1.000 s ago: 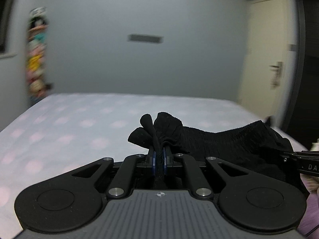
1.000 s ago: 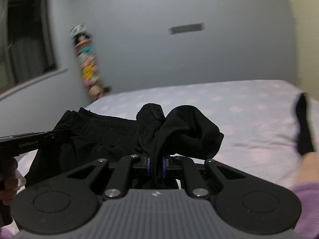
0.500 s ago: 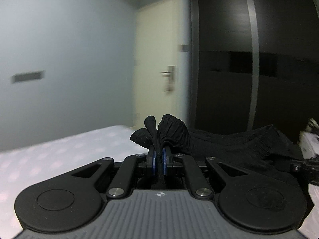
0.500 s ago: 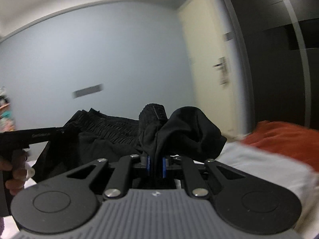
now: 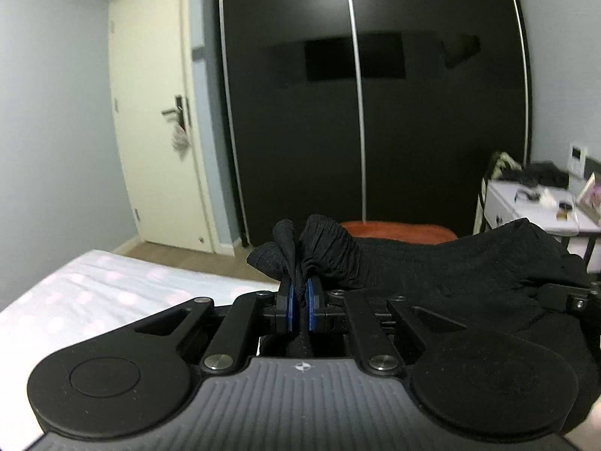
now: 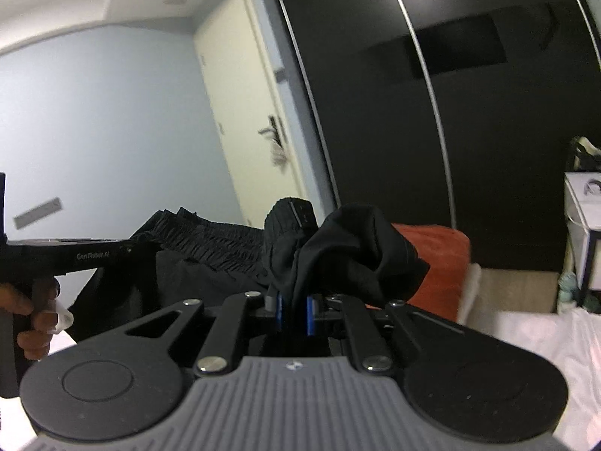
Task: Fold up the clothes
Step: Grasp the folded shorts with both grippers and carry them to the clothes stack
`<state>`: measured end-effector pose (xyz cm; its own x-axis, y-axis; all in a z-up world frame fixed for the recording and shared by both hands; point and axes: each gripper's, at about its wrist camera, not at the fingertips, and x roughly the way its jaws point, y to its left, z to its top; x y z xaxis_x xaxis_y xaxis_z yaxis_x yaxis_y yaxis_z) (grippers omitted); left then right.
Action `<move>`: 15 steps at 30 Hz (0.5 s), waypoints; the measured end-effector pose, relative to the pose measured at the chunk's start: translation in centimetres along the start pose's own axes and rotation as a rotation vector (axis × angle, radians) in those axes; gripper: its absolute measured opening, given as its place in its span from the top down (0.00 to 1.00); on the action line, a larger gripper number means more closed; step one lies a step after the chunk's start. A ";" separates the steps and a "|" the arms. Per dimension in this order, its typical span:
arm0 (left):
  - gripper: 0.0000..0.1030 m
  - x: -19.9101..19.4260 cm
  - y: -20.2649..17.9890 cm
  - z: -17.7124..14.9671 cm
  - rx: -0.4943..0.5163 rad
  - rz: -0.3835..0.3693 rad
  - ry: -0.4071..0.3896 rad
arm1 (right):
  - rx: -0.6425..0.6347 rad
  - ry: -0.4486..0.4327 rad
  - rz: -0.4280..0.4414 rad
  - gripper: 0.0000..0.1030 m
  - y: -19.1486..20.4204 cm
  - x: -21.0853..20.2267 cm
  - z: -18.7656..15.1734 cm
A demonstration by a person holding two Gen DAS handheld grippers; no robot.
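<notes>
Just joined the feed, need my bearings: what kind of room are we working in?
Most likely a bedroom: a bed with a dotted sheet, a dark sliding wardrobe, and a cream door.

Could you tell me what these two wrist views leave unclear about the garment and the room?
- Black garment: its lower part, in both views, hangs behind the gripper bodies; whether shorts or trousers is unclear.
- Right hand-held gripper: left wrist view, cut off by the right edge.
- Items on the white side table: left wrist view, too small and blurred.
- Thing hanging on the door handle: right wrist view, motion blur.
</notes>
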<state>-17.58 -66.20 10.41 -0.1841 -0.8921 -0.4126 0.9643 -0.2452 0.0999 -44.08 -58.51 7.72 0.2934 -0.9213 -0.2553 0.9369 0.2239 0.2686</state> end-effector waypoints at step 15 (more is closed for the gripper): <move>0.87 4.7 1.1 -4.8 -0.062 -0.051 0.138 | 0.030 0.140 -0.089 0.64 -4.0 3.9 -4.2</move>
<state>-16.45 -68.85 4.28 -0.2093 -0.8173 -0.5369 0.9650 -0.2613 0.0216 -45.90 -61.65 1.75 0.2347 -0.8833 -0.4059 0.9549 0.1313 0.2664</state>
